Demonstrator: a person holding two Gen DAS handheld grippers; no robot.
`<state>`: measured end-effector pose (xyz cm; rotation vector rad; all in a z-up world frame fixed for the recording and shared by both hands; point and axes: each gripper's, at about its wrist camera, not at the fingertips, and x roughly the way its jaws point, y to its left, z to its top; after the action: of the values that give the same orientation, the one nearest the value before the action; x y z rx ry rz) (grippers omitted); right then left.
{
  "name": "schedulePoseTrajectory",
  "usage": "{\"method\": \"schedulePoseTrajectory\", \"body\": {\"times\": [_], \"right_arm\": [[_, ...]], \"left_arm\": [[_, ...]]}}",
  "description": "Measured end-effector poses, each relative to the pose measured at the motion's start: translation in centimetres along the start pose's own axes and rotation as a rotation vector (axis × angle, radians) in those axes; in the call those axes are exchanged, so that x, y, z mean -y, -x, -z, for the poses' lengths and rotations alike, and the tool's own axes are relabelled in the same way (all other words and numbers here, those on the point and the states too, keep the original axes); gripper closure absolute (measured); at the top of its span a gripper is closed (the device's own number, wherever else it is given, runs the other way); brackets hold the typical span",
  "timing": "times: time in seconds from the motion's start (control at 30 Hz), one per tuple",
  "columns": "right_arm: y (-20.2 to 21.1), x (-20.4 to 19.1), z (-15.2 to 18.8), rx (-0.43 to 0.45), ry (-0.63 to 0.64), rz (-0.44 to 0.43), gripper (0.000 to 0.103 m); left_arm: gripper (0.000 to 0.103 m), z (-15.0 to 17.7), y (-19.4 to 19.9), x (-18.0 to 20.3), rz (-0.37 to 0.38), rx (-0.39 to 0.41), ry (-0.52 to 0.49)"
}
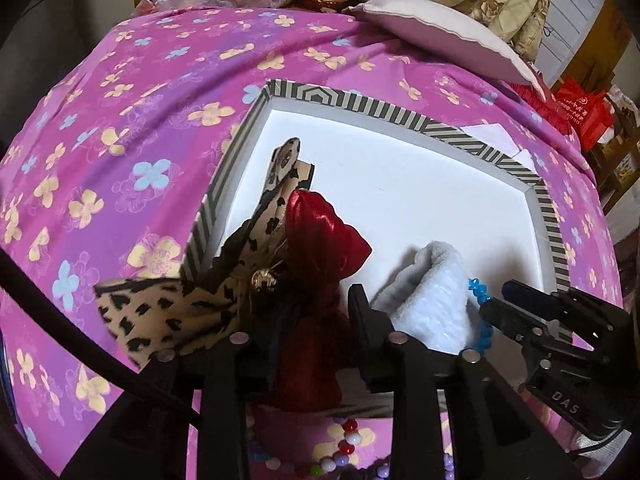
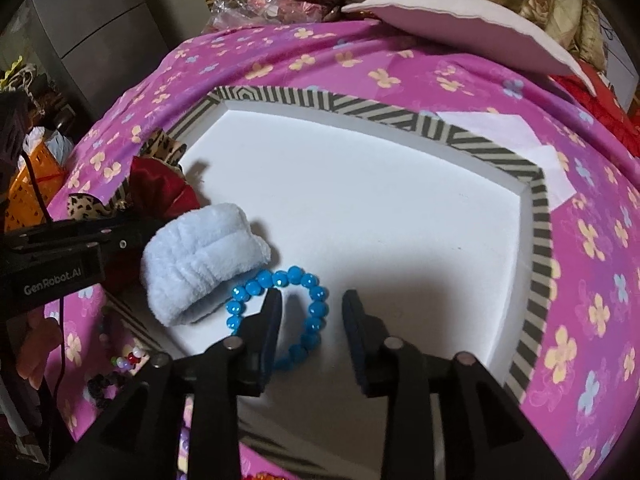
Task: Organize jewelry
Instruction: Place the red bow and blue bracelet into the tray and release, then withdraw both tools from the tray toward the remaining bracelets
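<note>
A white tray with a striped rim (image 1: 400, 116) (image 2: 360, 110) lies on a pink floral bedspread. At its left side my left gripper (image 1: 312, 300) stands open around a red satin scrunchie (image 1: 320, 232) (image 2: 160, 184). A leopard-print bow (image 1: 172, 312) (image 2: 86, 206) drapes over the rim and hides the left finger. A fluffy white scrunchie (image 1: 432, 300) (image 2: 200, 256) lies in the tray beside a blue bead bracelet (image 1: 480, 304) (image 2: 294, 274). My right gripper (image 2: 310, 300) (image 1: 516, 300) is open over the bracelet, one finger inside the ring, and the pads do not press on the beads.
Several coloured bead bracelets (image 1: 344, 444) (image 2: 128, 360) lie on the bedspread in front of the tray. A pale pillow (image 1: 432, 32) (image 2: 460, 20) and a crumpled quilt sit behind it. A red box (image 1: 588, 108) stands far right, an orange crate (image 2: 28, 188) far left.
</note>
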<state>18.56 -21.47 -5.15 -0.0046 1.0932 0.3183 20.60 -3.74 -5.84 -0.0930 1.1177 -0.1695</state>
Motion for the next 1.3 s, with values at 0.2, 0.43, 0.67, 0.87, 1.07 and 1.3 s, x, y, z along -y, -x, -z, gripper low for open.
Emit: {"method": "schedulePoseTrajectory", "body": {"times": [0.2, 0.43, 0.67, 0.87, 1.07, 1.3], "right_arm": [[2.5, 0.2, 1.0, 0.024, -0.028, 0.007, 0.061], [5.4, -1.1, 3.1, 0.058, -0.029, 0.027, 0.049], [8.8, -1.9, 5.7, 0.116, -0.061, 0.045, 0.045], [11.2, -2.3, 8.3, 0.146, -0.069, 0.070, 0.039], [12.6, -2.4, 10.2, 0.157, -0.097, 0.064, 0.039], [13.7, -2.7, 11.7, 0.162, -0.105, 0.069, 0.037]], "left_arm": [[0.061, 0.9, 2.2, 0.3, -0.020, 0.042, -0.018], [0.061, 2.7, 5.2, 1.0, -0.040, 0.089, -0.040], [0.061, 5.3, 7.5, 1.6, -0.059, 0.120, -0.050], [0.061, 7.4, 9.1, 1.9, -0.071, 0.155, -0.048], [0.061, 9.5, 10.3, 2.4, -0.083, 0.179, -0.065], [0.061, 11.2, 11.1, 2.6, -0.087, 0.190, -0.067]]}}
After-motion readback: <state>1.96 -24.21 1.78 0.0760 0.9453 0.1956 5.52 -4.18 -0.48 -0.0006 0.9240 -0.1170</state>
